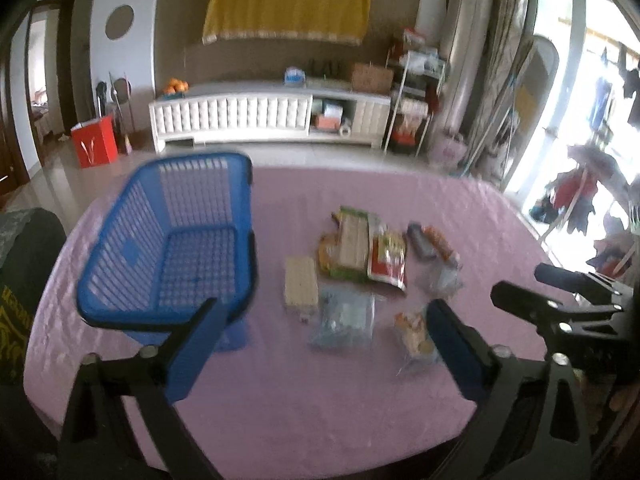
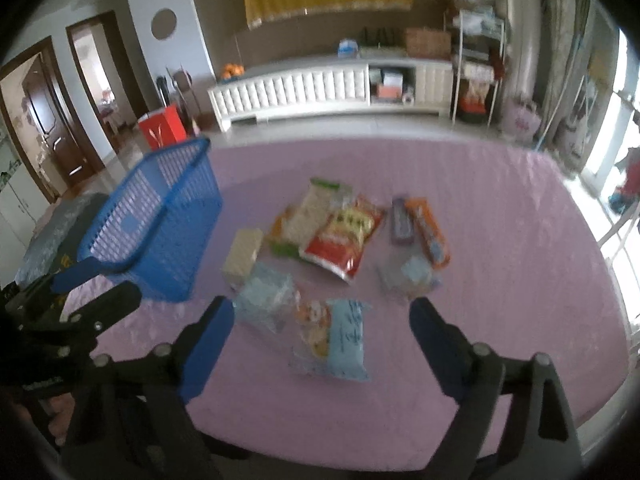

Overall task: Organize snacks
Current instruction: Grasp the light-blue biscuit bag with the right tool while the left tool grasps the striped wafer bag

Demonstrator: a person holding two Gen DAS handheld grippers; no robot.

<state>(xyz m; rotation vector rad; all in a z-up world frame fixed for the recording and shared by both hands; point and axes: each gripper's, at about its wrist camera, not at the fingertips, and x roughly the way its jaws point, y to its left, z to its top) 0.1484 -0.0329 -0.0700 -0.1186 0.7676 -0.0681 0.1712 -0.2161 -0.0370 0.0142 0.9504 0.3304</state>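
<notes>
An empty blue plastic basket (image 1: 172,248) stands on the left of the pink tablecloth (image 1: 304,392); it also shows in the right wrist view (image 2: 160,232). Several snack packets lie right of it: a beige wafer pack (image 1: 301,286), a red and yellow bag (image 1: 387,258), a clear bluish bag (image 1: 344,318) and a small clear packet (image 1: 414,334). My left gripper (image 1: 324,320) is open and empty above the table's near edge. My right gripper (image 2: 322,320) is open and empty over a light blue packet (image 2: 344,344). The red bag (image 2: 344,240) lies further back.
A purple bar (image 2: 402,222) and an orange packet (image 2: 430,232) lie at the right of the pile. The right gripper shows at the right edge of the left wrist view (image 1: 560,304). A white cabinet (image 1: 268,114) stands against the far wall.
</notes>
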